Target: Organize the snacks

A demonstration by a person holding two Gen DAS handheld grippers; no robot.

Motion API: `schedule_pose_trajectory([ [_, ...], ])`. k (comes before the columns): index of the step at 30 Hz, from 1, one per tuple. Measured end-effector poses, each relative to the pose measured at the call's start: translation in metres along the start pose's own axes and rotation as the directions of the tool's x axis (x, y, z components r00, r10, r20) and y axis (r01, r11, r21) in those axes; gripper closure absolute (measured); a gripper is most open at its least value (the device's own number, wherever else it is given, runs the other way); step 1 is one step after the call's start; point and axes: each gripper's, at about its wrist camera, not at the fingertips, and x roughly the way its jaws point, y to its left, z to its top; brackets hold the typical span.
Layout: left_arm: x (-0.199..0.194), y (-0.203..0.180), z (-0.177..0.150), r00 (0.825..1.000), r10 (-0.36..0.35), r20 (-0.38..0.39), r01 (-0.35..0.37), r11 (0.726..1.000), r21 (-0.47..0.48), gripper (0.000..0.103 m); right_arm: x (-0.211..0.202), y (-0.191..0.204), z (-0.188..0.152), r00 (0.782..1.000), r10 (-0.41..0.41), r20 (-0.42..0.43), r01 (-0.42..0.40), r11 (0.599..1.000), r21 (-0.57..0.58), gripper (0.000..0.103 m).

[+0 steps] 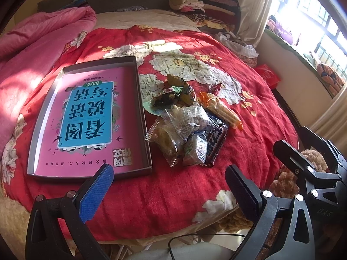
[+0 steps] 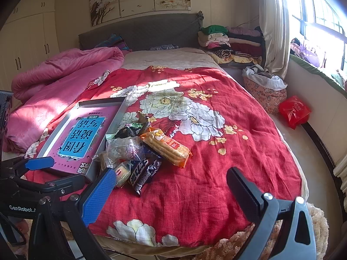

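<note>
Snack pile [image 1: 186, 125] beside tray [image 1: 34, 143], "GenRobot" on left claw [image 2: 41, 164]

Bare quilt [image 2: 195, 184] before snack pile [image 2: 138, 151]

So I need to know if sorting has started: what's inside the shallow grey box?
Inside the shallow grey cardboard box only a pink book with a blue title panel lies flat. No snacks are in it. Whatever is beneath the book is hidden.

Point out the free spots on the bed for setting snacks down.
The tray is free of snacks. Bare red quilt lies right of the snack pile, and in front of it toward the fingers. It is crowded just right of the tray's right wall.
</note>
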Motion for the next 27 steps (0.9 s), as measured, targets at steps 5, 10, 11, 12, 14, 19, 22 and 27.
schedule_pose_trajectory([
  [5, 0.007, 0.005, 0.000, 1.000, -0.006, -0.022, 0.006, 1.000, -0.017, 0.001, 0.004, -0.002, -0.001, 1.000, 0.012, -0.008, -0.012, 1.000, 0.009, 0.000],
  [10, 0.014, 0.007, 0.000, 0.999, -0.021, -0.043, 0.020, 1.000, -0.020, 0.001, 0.008, -0.005, -0.001, 1.000, 0.022, -0.018, -0.022, 0.999, 0.025, 0.000],
  [11, 0.016, 0.007, 0.000, 0.998, -0.030, -0.049, 0.029, 0.999, -0.018, 0.001, 0.009, -0.005, -0.001, 1.000, 0.024, -0.020, -0.023, 0.999, 0.027, 0.000],
  [12, 0.018, 0.007, 0.000, 0.998, -0.039, -0.055, 0.038, 0.999, -0.015, 0.001, 0.010, -0.006, 0.000, 0.999, 0.025, -0.021, -0.025, 0.999, 0.030, 0.000],
  [14, 0.021, 0.006, 0.000, 0.997, -0.046, -0.062, 0.046, 0.999, -0.015, 0.001, 0.013, -0.007, 0.000, 0.999, 0.027, -0.028, -0.026, 0.999, 0.034, 0.000],
  [19, 0.022, -0.003, 0.000, 0.993, -0.100, -0.065, 0.101, 0.995, 0.007, 0.001, 0.022, -0.011, 0.003, 0.999, 0.031, -0.041, -0.030, 0.999, 0.040, 0.000],
  [22, 0.023, -0.013, 0.001, 0.989, -0.134, -0.062, 0.136, 0.990, 0.044, 0.006, 0.027, -0.017, 0.006, 0.999, 0.023, -0.044, -0.021, 0.999, 0.049, 0.000],
  [27, 0.034, -0.025, 0.004, 0.979, -0.179, -0.094, 0.187, 0.979, 0.083, 0.031, 0.041, -0.028, 0.013, 0.997, 0.012, -0.070, -0.009, 0.999, 0.046, 0.000],
])
